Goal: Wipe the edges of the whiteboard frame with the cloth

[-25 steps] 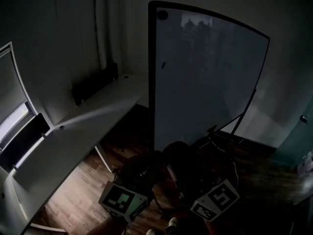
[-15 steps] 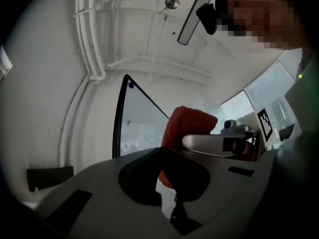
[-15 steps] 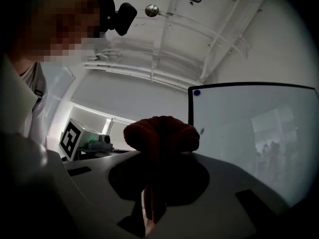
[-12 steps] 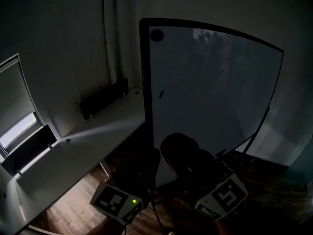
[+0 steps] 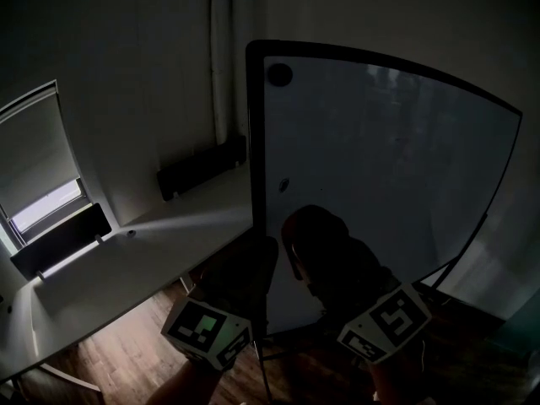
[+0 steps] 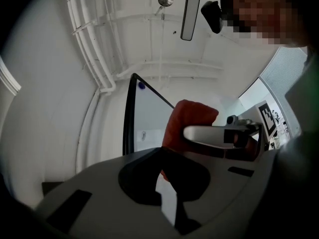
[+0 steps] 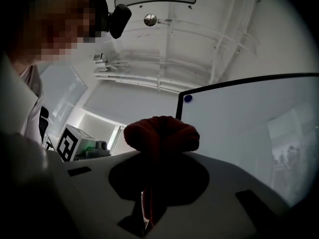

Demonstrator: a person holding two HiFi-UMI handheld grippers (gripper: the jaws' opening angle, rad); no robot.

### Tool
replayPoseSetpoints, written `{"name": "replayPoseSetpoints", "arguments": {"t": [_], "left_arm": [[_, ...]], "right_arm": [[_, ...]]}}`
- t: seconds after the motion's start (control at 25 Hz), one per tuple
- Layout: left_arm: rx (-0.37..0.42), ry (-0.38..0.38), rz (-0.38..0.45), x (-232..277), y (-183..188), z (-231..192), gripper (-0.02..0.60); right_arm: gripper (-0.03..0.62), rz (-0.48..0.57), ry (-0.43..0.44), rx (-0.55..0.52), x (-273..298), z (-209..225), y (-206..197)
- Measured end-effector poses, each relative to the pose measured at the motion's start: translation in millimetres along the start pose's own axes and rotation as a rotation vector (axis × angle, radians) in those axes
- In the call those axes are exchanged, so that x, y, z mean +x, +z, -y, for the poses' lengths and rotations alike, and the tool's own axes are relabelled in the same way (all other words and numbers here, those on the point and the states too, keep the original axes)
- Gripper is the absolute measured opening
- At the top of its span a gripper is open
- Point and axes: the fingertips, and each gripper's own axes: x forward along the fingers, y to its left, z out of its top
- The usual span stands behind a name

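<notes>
The whiteboard (image 5: 380, 167) stands upright in a black frame (image 5: 253, 184), and a dark round magnet (image 5: 279, 74) sits in its top left corner. My right gripper (image 5: 308, 256) is shut on a bunched red cloth (image 5: 314, 226) held in front of the board's lower left part. In the right gripper view the cloth (image 7: 160, 133) bulges above the jaws of the right gripper (image 7: 155, 161), with the frame's corner (image 7: 180, 101) just behind. My left gripper (image 5: 249, 264) sits beside it at the frame's left edge, shut and holding nothing. From the left gripper (image 6: 163, 168) the cloth (image 6: 187, 121) shows to the right.
A long white desk (image 5: 143, 251) runs along the wall on the left, with two black boxes (image 5: 202, 167) (image 5: 59, 239) on it. A window with a blind (image 5: 38, 167) is at far left. The board's stand leg (image 5: 460, 260) slants down at right over the wooden floor (image 5: 118, 361).
Both grippers and the cloth have come up and closer to the board's lower left part. The head view has tilted upward, showing more wall and less floor.
</notes>
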Motion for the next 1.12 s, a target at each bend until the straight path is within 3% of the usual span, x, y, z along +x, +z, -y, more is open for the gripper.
{"name": "replayPoseSetpoints", "arguments": {"t": [0.2,0.6,0.96,1.12], "left_arm": [[0.017,-0.011,0.005,4,6,-10,0.008],[0.077,-0.103,0.09,5,59,-2,0.008],[0.06,-0.127,0.084,15,70,-2,0.008],[0.048,-0.123,0.126,27,96,-5,0.008]], "right_arm": [[0.054,0.017,-0.023,-0.014,12,11,11],[0.054,0.09,-0.098,-0.213,36,23,91],[0.054,0.147,-0.146,-0.346,54,53,151],[0.054,0.152,-0.15,-0.353,62,62,160]]}}
